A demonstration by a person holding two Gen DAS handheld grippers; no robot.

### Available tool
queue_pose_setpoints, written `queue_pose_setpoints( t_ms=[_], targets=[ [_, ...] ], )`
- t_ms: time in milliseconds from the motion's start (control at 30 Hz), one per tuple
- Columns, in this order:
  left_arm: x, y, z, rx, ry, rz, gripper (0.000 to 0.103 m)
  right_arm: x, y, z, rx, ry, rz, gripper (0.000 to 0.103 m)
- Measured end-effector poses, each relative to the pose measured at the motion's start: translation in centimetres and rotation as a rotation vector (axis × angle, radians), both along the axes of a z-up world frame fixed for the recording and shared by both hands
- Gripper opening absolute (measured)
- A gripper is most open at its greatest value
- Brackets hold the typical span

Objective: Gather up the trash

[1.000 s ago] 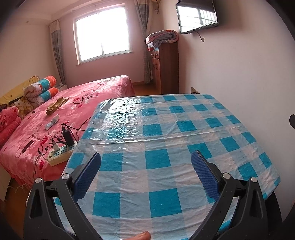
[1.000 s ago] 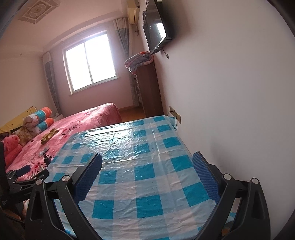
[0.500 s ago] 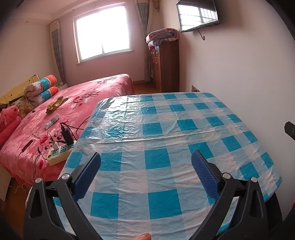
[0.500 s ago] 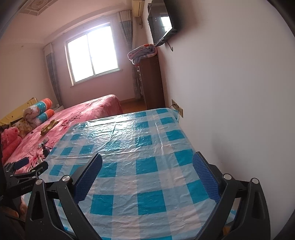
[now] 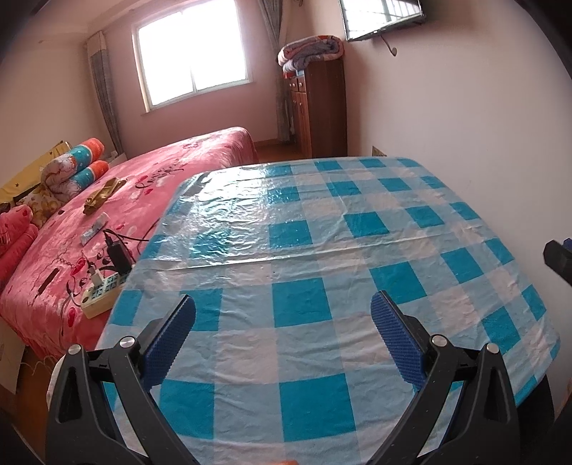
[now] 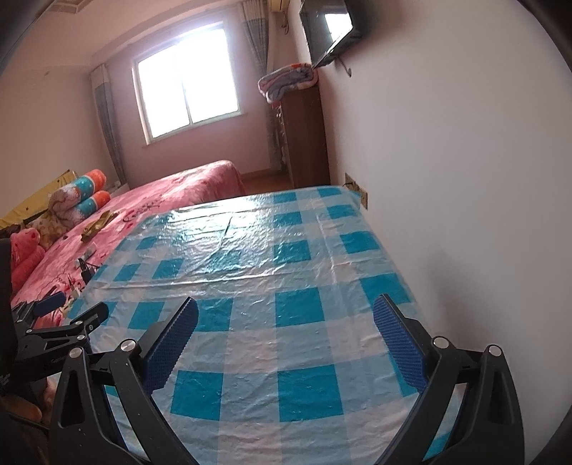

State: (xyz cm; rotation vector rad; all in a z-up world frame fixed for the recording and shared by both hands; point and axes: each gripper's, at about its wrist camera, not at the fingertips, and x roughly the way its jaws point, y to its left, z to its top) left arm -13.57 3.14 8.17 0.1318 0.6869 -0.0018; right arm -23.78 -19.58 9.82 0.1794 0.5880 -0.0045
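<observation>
My left gripper is open and empty, held above the near part of a table with a blue and white checked plastic cloth. My right gripper is open and empty above the same table, nearer the wall. No trash shows on the cloth in either view. In the right wrist view the left gripper shows at the left edge. In the left wrist view a black part of the right gripper shows at the right edge.
A bed with a pink cover stands left of the table, with pillows, a power strip and cables on it. A wooden cabinet stands by the white wall. A television hangs above.
Both grippers have shifted slightly; the table sits a little lower in both views. The right gripper's tip has come further into the left wrist view. Both stay open.
</observation>
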Motion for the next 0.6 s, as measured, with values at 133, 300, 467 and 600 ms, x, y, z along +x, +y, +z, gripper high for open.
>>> queue_pose_setpoints(
  t_ms=[133, 300, 467, 600],
  targets=[
    [1.8, -0.5, -1.0, -0.022, 0.043, -0.020, 0.099, 1.9, 0.3, -1.4, 0.005, 0.051, 0.015, 0.097],
    [5.9, -1.2, -2.8, -0.082, 0.166, -0.040, 0.099, 5.6, 0.5, -3.7, 0.007, 0.171, 0.013, 0.097],
    [9.8, -2.0, -5.1, -0.083, 0.265, -0.020, 0.099, 9.2, 0.2, -6.4, -0.006, 0.288, -0.011, 0.097],
    [11.8, -3.0, -6.3, -0.077, 0.309, -0.018, 0.099, 11.5, 0.3, -7.9, -0.029, 0.351, -0.016, 0.097]
  ],
)
